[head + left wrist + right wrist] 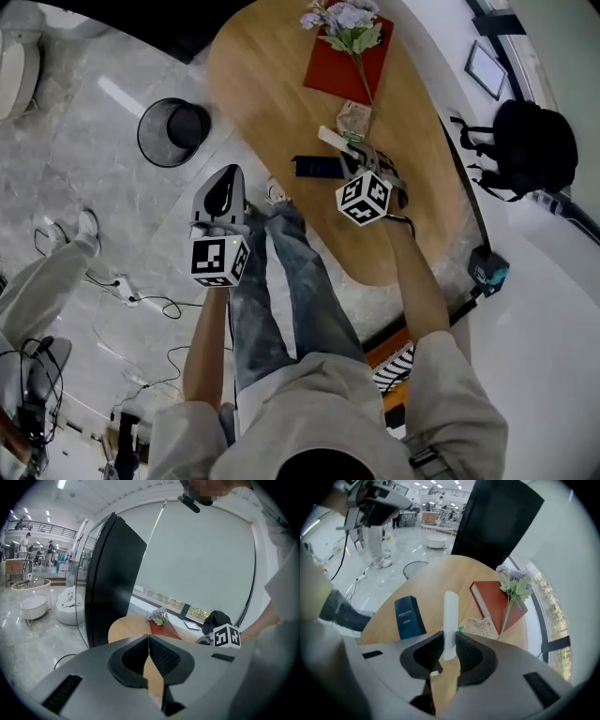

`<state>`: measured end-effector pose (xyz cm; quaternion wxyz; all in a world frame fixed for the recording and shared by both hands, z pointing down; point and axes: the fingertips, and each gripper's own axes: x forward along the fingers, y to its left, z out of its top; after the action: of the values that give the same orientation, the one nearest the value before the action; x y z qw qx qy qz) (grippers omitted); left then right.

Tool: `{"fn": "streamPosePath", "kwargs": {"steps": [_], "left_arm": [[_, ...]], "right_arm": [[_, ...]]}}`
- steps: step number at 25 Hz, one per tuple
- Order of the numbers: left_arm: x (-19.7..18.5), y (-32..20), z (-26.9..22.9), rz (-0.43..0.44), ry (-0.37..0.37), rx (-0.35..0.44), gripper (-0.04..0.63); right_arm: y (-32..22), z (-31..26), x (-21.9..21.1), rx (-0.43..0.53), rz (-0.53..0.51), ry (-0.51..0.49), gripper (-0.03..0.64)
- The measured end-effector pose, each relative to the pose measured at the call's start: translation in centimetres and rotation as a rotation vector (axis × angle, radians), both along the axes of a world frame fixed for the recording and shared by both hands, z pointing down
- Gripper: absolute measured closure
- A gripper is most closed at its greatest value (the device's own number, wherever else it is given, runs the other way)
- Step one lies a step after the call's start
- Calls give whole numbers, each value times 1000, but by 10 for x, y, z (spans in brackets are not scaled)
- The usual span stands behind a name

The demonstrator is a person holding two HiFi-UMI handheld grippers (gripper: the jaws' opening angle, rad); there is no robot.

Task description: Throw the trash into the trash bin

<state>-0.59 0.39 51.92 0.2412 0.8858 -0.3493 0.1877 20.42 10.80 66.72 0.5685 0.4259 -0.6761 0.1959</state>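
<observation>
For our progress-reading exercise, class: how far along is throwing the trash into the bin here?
Done: nothing visibly binned yet. In hand: the right gripper is shut on a white strip at the table. Remaining: carry it to the trash bin, then deal with the crumpled wrapper on the table.

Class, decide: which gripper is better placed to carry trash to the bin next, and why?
Right: the right gripper clamps the white strip; the left gripper is shut and empty.

The wooden table (267, 80) carries a red book (333, 73), a crumpled wrapper (354, 118) just beside it, and a dark blue box (317, 167) farther off.
</observation>
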Motion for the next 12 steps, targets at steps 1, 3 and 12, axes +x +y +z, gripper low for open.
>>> {"fn": "streamPosePath", "kwargs": {"steps": [1, 3, 12], "left_arm": [[-1, -1, -1, -6, 1, 4, 577], [-5, -4, -4, -27, 3, 12, 577], [-54, -19, -9, -173, -6, 33, 577]], "right_arm": [[-3, -7, -1, 23, 53, -35, 522], [-8, -22, -3, 77, 193, -130, 522], [-38, -68, -29, 258, 607, -503, 521]]}}
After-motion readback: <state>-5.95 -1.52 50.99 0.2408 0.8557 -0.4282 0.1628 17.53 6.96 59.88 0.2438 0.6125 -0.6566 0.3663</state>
